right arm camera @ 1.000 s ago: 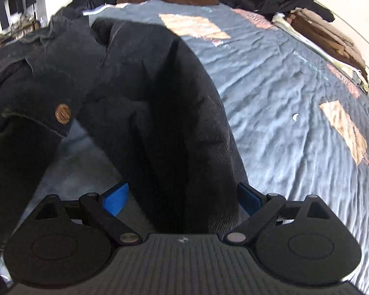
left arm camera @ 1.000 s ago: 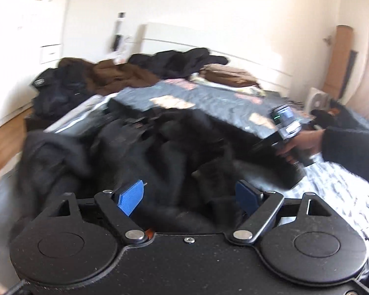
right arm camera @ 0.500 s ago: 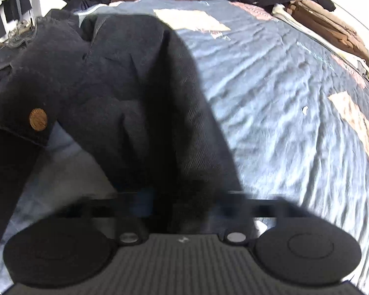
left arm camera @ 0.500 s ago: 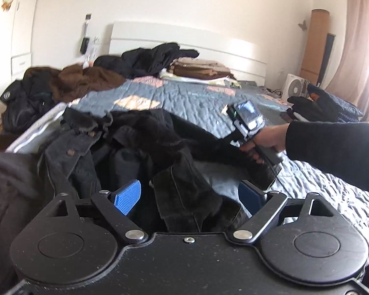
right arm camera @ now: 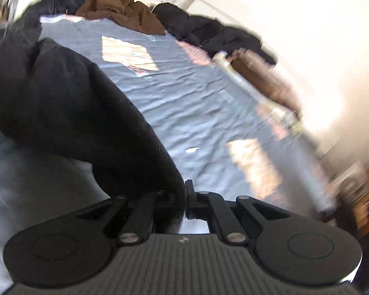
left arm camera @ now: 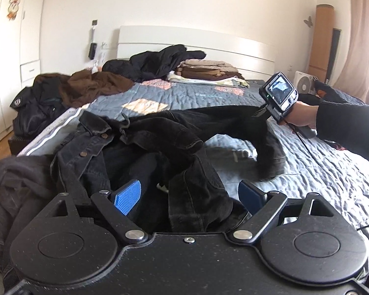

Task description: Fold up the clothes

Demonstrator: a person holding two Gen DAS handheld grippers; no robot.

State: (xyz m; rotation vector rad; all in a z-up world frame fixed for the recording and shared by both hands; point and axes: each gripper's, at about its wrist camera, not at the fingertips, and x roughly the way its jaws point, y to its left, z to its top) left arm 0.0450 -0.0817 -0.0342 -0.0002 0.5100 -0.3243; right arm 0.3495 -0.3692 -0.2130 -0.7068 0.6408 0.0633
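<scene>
Denim of the black jacket (left arm camera: 140, 147), heaped on the bed (left arm camera: 332, 172), is pinched in the right gripper (right arm camera: 185, 196), whose jaws are pressed together on one edge, likely to spread it, while the left gripper (left arm camera: 189, 194) has jaws spread, with a fold between them untouched.

1. My right gripper (right arm camera: 185, 198), wide open a second ago over the black denim jacket (left arm camera: 145, 147), has clamped on a fold of it.
2. It has since lifted and tilted, drawing the jacket's sleeve (left arm camera: 236, 118) taut above the blue quilt (left arm camera: 332, 172).
3. My left gripper (left arm camera: 189, 198) has slid sideways; the jacket's collar now shows.
</scene>
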